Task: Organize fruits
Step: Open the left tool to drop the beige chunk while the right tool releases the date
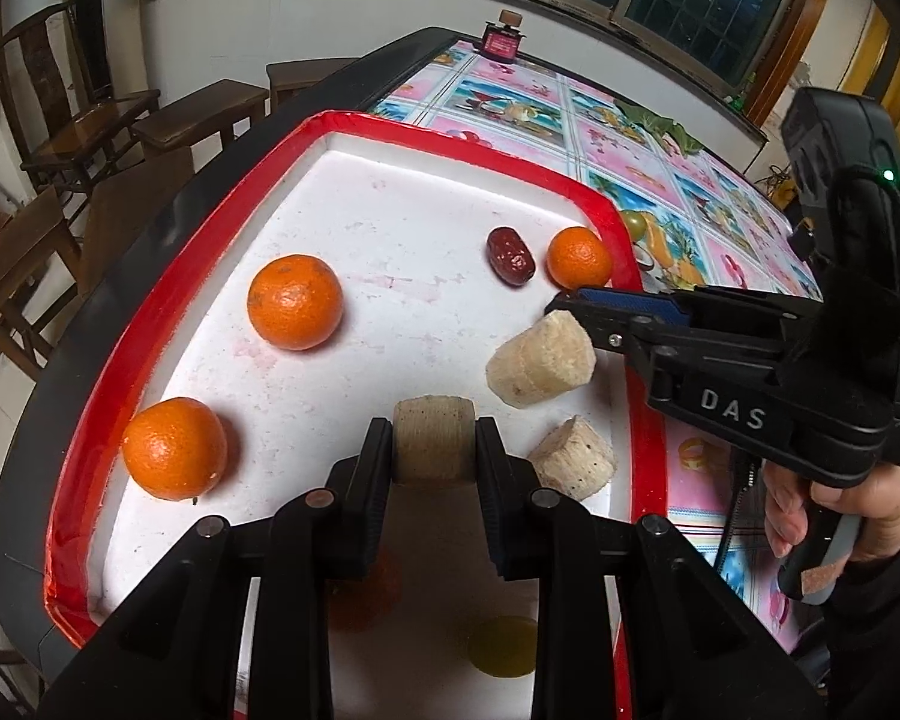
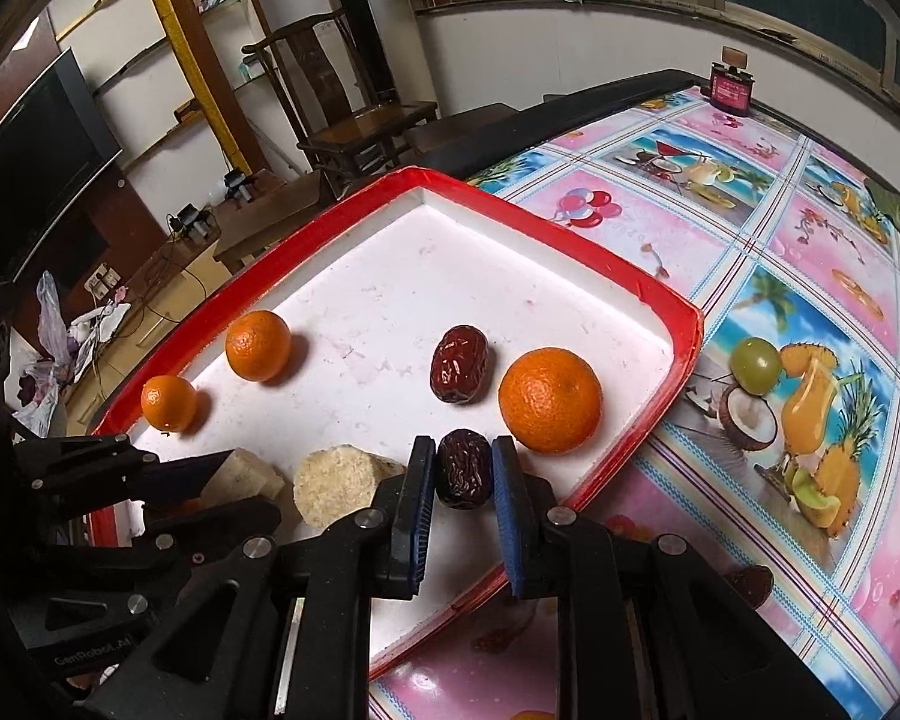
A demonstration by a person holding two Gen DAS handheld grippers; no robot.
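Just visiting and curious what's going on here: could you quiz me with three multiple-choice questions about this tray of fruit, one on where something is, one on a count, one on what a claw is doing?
1. The loose wrinkled dark-red date lies:
A. on the tablecloth
B. in the red-rimmed white tray
C. on a chair

2. Round oranges in the tray:
A. one
B. five
C. three

3. The right claw is:
A. shut on a second dark-red date
B. open and bare
C. holding an orange

Answers: B, it rests on the white floor; C, three show; A, both pads press it.
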